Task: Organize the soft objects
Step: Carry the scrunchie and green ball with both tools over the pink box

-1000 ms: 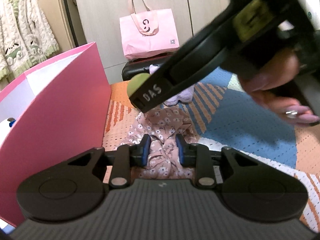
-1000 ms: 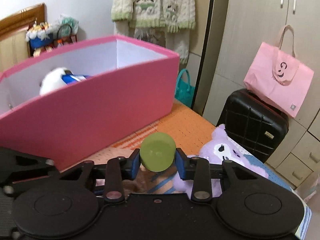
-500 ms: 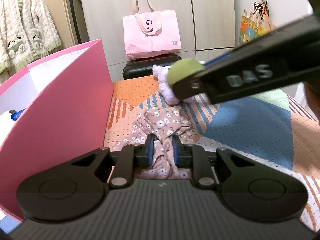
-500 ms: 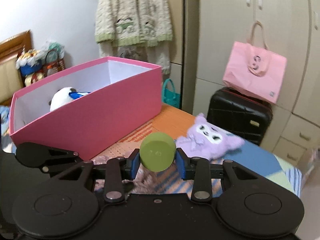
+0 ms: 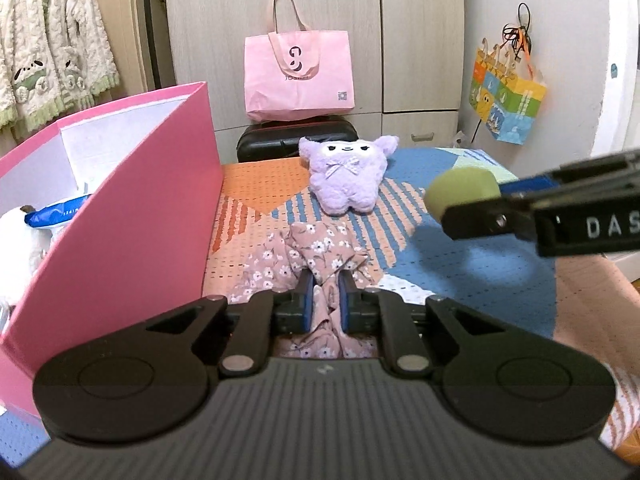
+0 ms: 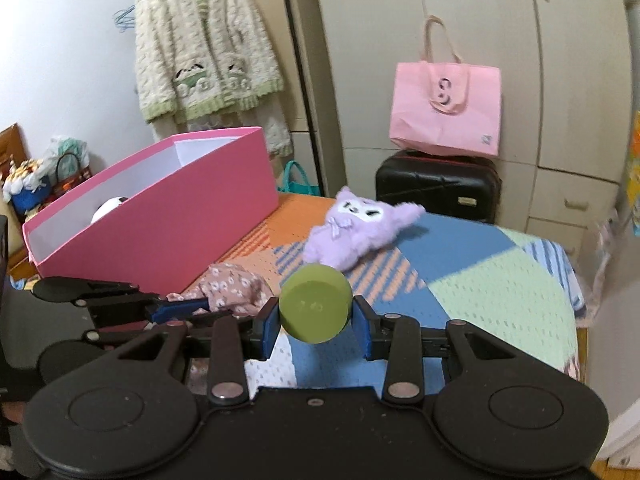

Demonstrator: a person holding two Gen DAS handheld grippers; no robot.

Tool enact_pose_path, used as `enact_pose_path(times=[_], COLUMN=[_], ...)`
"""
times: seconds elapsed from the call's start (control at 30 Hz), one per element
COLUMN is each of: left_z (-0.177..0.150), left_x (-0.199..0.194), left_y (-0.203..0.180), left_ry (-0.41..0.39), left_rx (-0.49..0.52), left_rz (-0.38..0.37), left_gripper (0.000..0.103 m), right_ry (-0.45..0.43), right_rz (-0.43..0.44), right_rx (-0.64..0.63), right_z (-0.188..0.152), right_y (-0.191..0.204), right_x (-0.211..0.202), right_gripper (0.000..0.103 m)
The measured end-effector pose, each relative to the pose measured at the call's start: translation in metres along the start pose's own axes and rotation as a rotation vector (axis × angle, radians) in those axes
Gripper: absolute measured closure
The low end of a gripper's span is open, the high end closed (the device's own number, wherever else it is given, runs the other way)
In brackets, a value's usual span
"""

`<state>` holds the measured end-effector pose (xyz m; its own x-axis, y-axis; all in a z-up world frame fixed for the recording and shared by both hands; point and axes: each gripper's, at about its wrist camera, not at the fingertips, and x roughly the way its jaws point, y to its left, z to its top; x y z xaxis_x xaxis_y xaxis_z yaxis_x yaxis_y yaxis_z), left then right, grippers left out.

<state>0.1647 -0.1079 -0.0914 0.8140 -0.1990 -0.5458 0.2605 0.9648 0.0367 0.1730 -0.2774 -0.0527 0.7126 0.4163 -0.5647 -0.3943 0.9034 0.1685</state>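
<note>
My left gripper (image 5: 325, 295) is shut on a crumpled pink floral cloth (image 5: 316, 252) lying on the patterned table cover beside the pink box (image 5: 120, 216). The same cloth (image 6: 236, 288) shows at the left of the right wrist view, with the left gripper (image 6: 192, 307) pinching it. My right gripper (image 6: 315, 322) is shut on a green soft ball (image 6: 315, 307) and hovers above the table to the right of the cloth; the ball (image 5: 460, 192) also appears at the right of the left wrist view. A purple plush toy (image 5: 348, 180) lies farther back on the table.
The pink box (image 6: 160, 216) is open at the top and holds a white plush and a blue-and-white pack (image 5: 60, 208). Behind the table stand a black suitcase (image 6: 438, 188) with a pink tote bag (image 6: 446, 108) on it, wardrobe doors, and a hanging knitted cardigan (image 6: 204, 52).
The left gripper's jaws have closed onto the floral cloth. The right gripper with the green ball has swung from in front of the left camera over to the right.
</note>
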Motion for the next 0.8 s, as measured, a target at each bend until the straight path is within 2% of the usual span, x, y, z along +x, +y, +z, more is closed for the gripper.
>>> enact_pose_path(times=[0.47,0.8], left_z=[-0.005,-0.013], left_x=[-0.032,-0.058], left_y=[-0.001,0.007], left_ry=[-0.013,0.030], left_rx=[-0.013,-0.038], left_rz=[-0.105,-0.215], left_gripper=[0.091,0.091], right_ry=[-0.019,0.019], right_rz=[-0.068,-0.055], right_rx=[0.058,0.088], right_z=[-0.035,-0.064], right_y=[0.009,0.025], right_x=[-0.029,-0.050], right_gripper=[0.059,0.059])
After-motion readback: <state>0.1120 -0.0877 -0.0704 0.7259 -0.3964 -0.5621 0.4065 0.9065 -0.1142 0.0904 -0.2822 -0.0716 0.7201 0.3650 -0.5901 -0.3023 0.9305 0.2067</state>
